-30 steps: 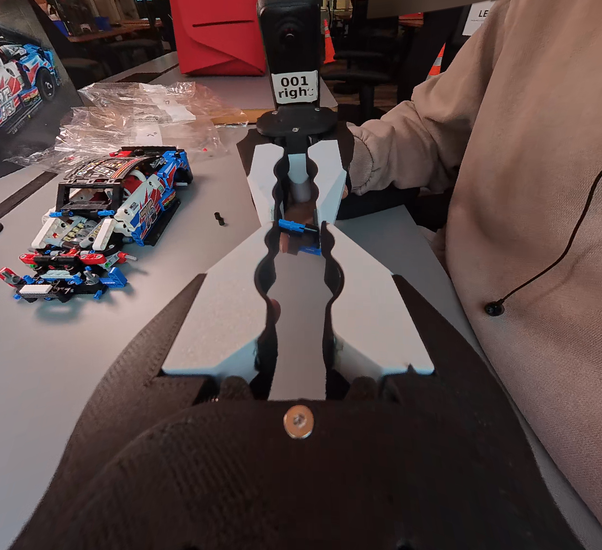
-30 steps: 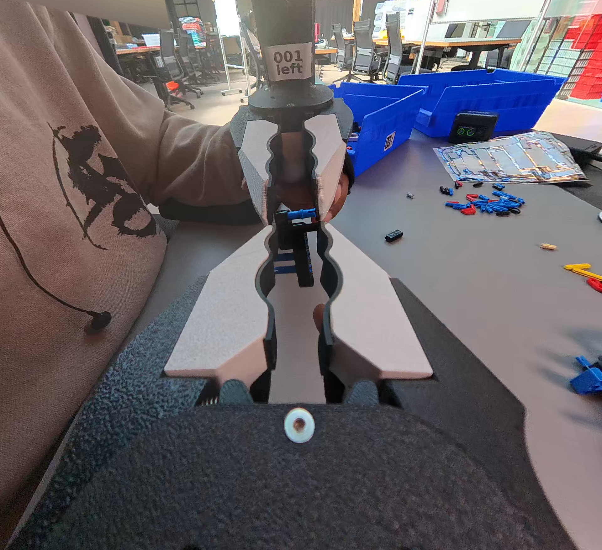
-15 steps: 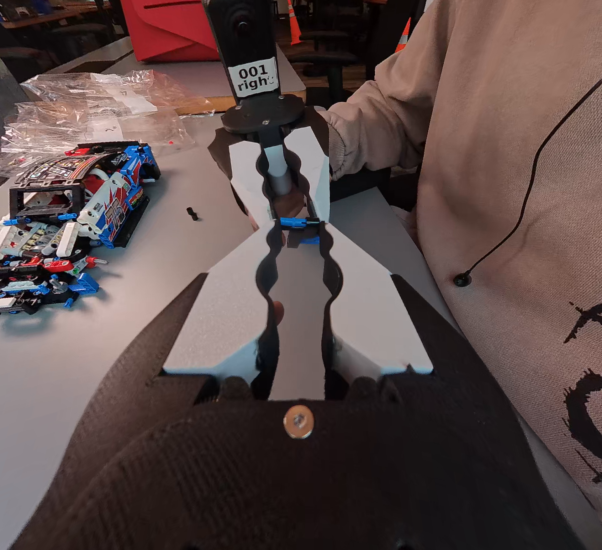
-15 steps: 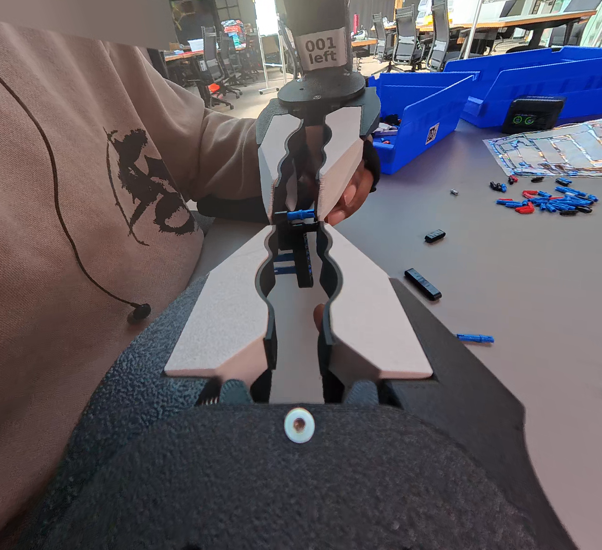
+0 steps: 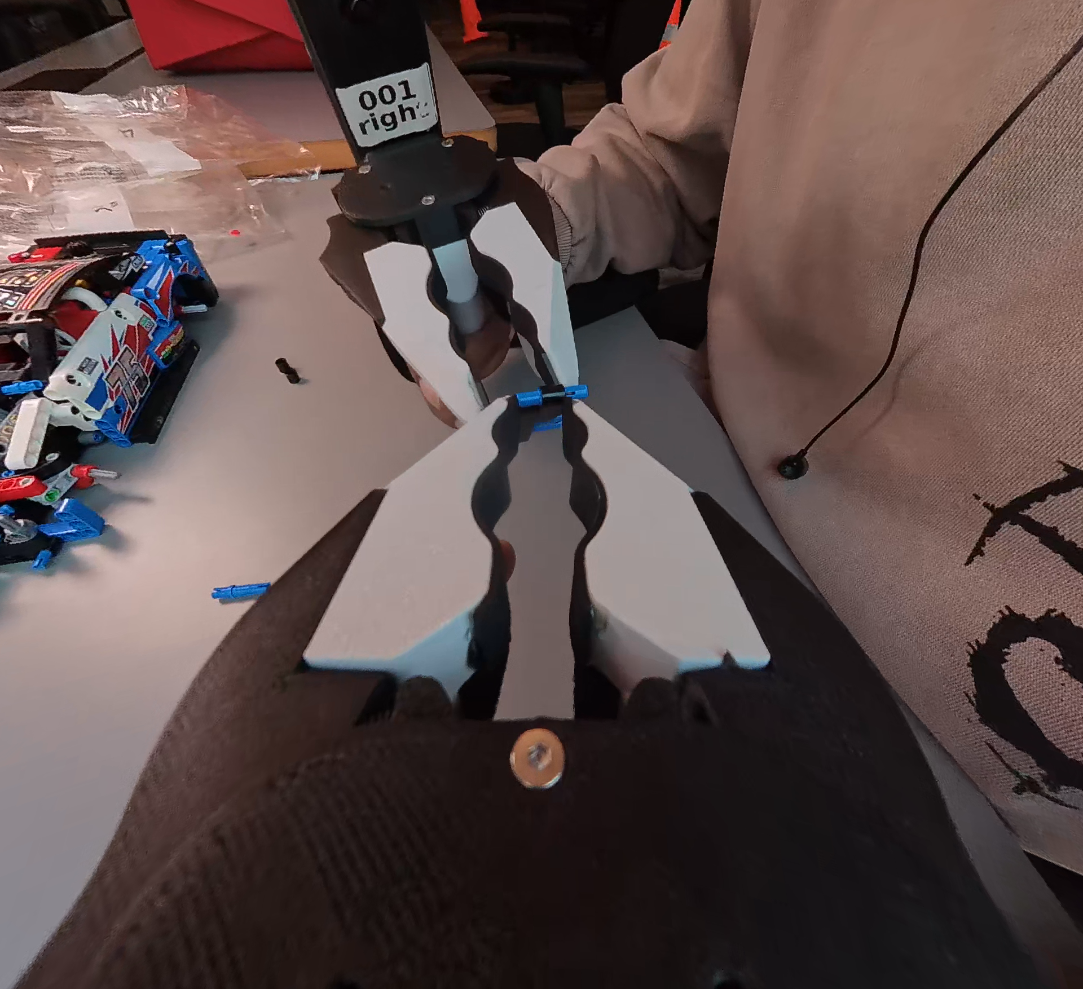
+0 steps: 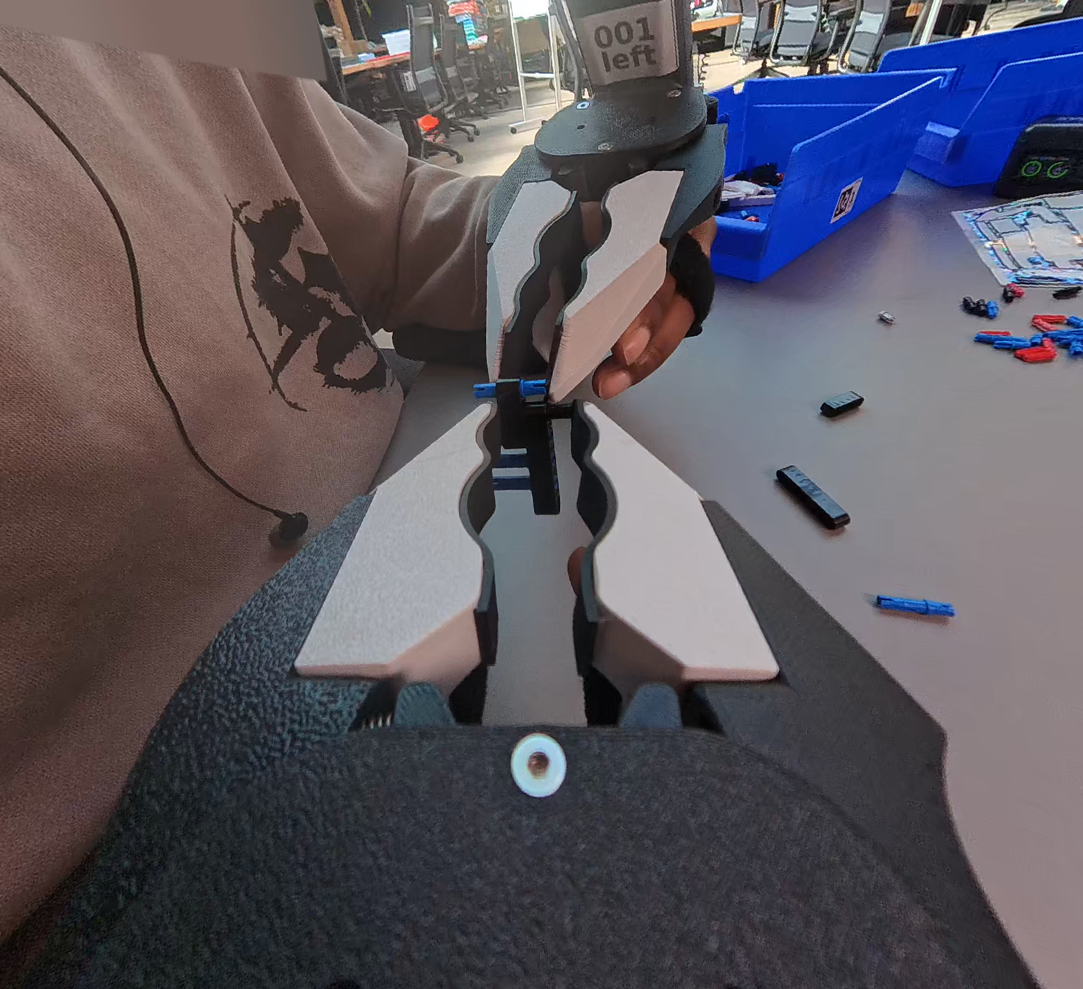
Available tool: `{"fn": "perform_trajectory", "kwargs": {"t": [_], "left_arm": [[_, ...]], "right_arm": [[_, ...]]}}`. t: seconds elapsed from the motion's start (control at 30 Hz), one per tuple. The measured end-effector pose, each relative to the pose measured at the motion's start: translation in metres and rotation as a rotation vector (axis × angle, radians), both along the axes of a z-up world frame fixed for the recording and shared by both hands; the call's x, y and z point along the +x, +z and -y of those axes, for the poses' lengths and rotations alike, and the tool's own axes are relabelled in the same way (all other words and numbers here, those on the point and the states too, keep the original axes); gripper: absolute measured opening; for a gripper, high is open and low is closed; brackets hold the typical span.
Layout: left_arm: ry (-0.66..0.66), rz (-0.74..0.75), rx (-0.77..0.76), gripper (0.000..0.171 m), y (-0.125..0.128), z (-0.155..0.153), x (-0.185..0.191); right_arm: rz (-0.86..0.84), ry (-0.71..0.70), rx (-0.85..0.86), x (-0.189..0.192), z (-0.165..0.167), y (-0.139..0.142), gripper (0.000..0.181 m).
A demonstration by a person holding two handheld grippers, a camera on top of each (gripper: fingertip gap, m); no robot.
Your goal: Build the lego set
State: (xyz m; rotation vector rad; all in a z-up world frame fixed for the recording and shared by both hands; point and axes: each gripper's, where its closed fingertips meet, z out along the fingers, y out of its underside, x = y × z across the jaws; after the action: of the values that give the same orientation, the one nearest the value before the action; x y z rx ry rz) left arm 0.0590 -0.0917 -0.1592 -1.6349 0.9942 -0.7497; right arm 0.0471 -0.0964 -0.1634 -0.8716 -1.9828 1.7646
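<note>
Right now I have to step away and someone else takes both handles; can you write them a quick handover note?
Right claw: shut on the black beam assembly.
Left claw: shut on the blue pin at the assembly's top end, tip to tip with the right claw.
Part-built race car sits on the table; a spare blue pin and loose black beam lie nearby.
Left: whether the pin is fully seated cannot be told; then join the assembly to the car.

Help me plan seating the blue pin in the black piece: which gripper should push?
Left. The left gripper has its tips right at the blue pin, while the right gripper is clamped on the black beam assembly and is better used to brace it.
</note>
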Motion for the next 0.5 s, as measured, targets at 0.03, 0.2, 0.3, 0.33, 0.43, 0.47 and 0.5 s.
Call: {"fn": "perform_trajectory", "kwargs": {"t": [0.03,0.2,0.3,0.33,0.43,0.47,0.5], "left_arm": [[-0.004,0.002,-0.004,0.014,-0.001,0.0,-0.001],[-0.005,0.039,-0.012,0.014,-0.001,-0.001,-0.001],[-0.016,0.029,-0.019,0.014,-0.006,0.0,-0.002],[-0.003,0.027,-0.028,0.014,-0.007,-0.002,-0.003],[0.056,0.074,-0.094,0.025,-0.011,-0.012,-0.011],[0.071,0.107,-0.15,0.033,-0.013,-0.016,-0.015],[0.099,0.139,-0.205,0.035,-0.016,-0.021,-0.02]], "right_arm": [[0.003,-0.004,0.009,-0.001,0.0,-0.002,0.022],[0.005,0.001,0.022,-0.001,-0.001,-0.003,0.022],[0.016,0.003,0.032,-0.002,0.0,-0.007,0.022],[0.016,-0.007,0.049,-0.003,-0.001,-0.009,0.022],[-0.01,-0.077,0.128,-0.009,-0.014,-0.012,0.022],[-0.018,-0.114,0.197,-0.012,-0.02,-0.016,0.022],[-0.036,-0.146,0.282,-0.014,-0.026,-0.021,0.022]]}}
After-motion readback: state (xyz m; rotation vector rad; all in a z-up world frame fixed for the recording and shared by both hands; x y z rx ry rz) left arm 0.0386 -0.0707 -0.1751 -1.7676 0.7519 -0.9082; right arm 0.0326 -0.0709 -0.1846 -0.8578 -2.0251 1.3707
